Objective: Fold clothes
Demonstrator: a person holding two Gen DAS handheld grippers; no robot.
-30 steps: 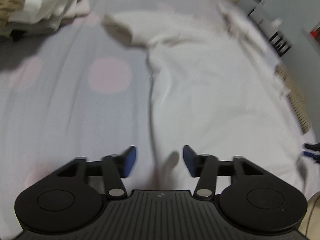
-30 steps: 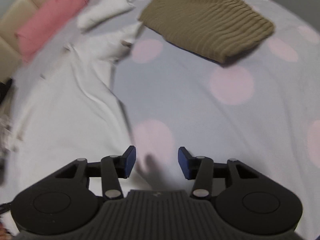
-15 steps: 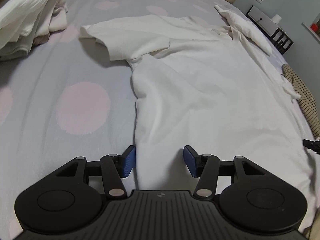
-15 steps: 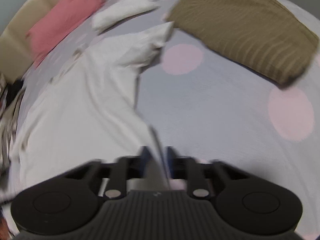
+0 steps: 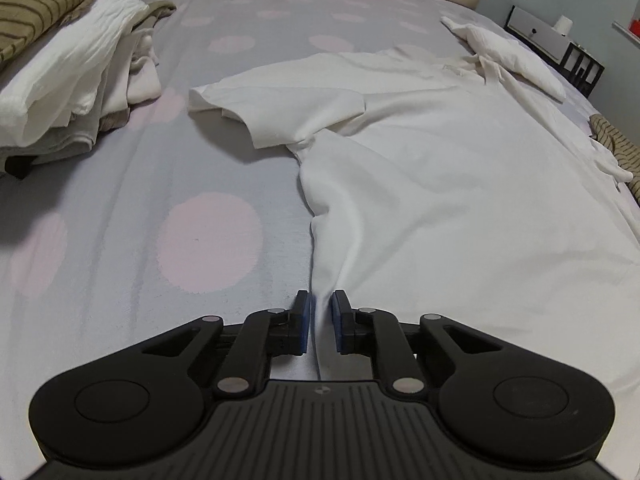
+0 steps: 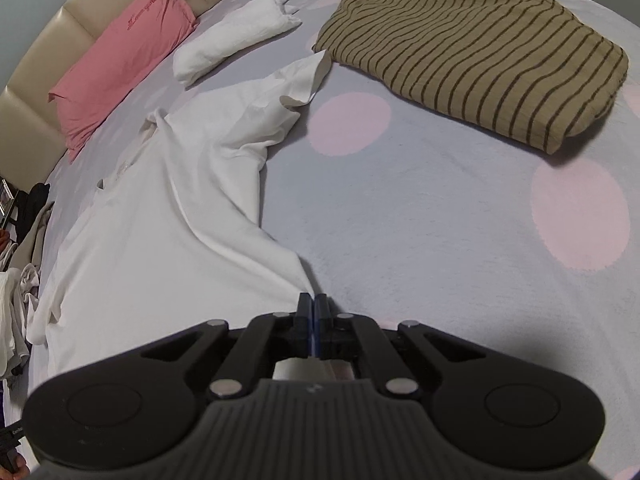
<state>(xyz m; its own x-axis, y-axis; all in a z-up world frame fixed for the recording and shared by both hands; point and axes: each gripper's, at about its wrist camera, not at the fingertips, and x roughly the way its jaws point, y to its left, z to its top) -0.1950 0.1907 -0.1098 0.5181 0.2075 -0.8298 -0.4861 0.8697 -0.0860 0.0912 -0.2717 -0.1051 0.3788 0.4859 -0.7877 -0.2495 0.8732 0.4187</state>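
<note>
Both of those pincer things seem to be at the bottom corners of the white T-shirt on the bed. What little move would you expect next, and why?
Probably the left gripper finishing its pinch. Its jaws have just been closing, and the white T-shirt hem runs between them, but a gap still shows beside the cloth. The right gripper is already shut on the other bottom corner. Once both hold, lifting the hem toward the collar looks likely.

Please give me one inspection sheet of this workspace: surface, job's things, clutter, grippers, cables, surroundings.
Surface: bed sheet, grey with pink dots.
Job's things: white T-shirt spread flat, sleeves out.
Clutter: striped folded cloth; rolled white cloth; pile of clothes; pink pillow.
Grippers: left gripper has just been closing, a hem fold between its pads, gaps still showing; right gripper shut on the T-shirt's other hem corner.
Cables: nothing seen.
Surroundings: beige headboard; shelf beside the bed.
</note>
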